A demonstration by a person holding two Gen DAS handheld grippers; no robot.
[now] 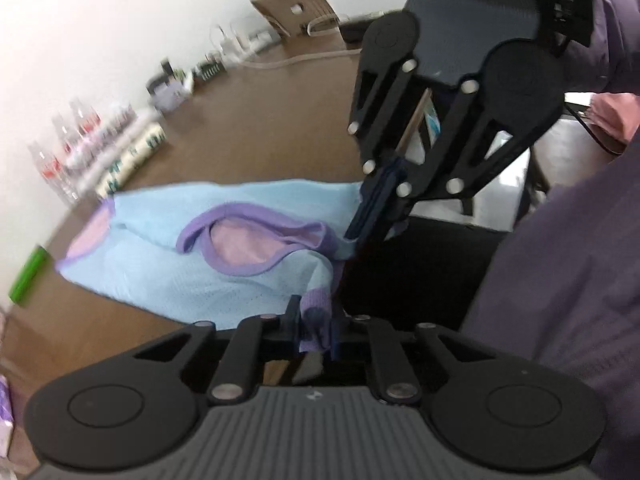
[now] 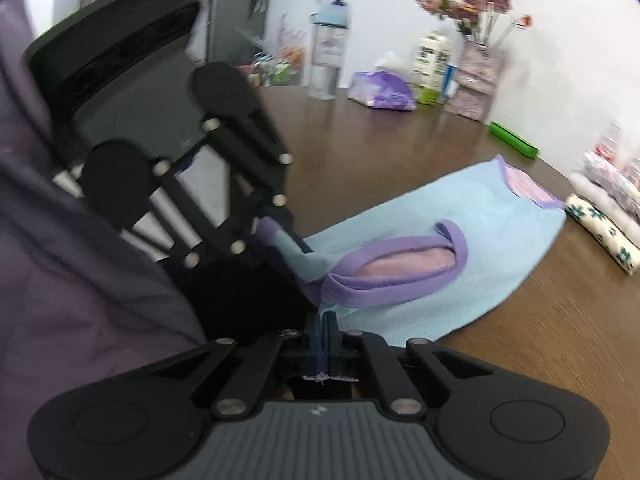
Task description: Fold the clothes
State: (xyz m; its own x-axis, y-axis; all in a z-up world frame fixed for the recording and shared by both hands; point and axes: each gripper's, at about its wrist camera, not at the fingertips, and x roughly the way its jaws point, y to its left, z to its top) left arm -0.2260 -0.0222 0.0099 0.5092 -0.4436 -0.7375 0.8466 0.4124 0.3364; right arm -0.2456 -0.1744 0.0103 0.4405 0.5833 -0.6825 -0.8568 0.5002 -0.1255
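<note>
A light blue sleeveless top (image 1: 168,216) (image 2: 480,216) with purple trim and pink lining lies spread on the brown table (image 1: 260,128) (image 2: 400,152), its near end lifted toward the table edge. My left gripper (image 1: 316,316) (image 2: 288,236) is shut on a bunched piece of the purple trim at one near corner. My right gripper (image 2: 326,324) (image 1: 356,232) is shut on the other near corner, with a sliver of purple hem showing behind its fingers. The two grippers hold the near edge side by side, a short way apart.
A stack of folded clothes (image 1: 132,152) (image 2: 600,220), a green bar (image 1: 30,276) (image 2: 512,140) and several bottles (image 1: 68,132) line the far side. A water bottle (image 2: 328,48), tissue pack (image 2: 380,88) and flower vase (image 2: 476,76) stand by the wall. A person's purple sleeve (image 1: 560,280) (image 2: 60,280) is close.
</note>
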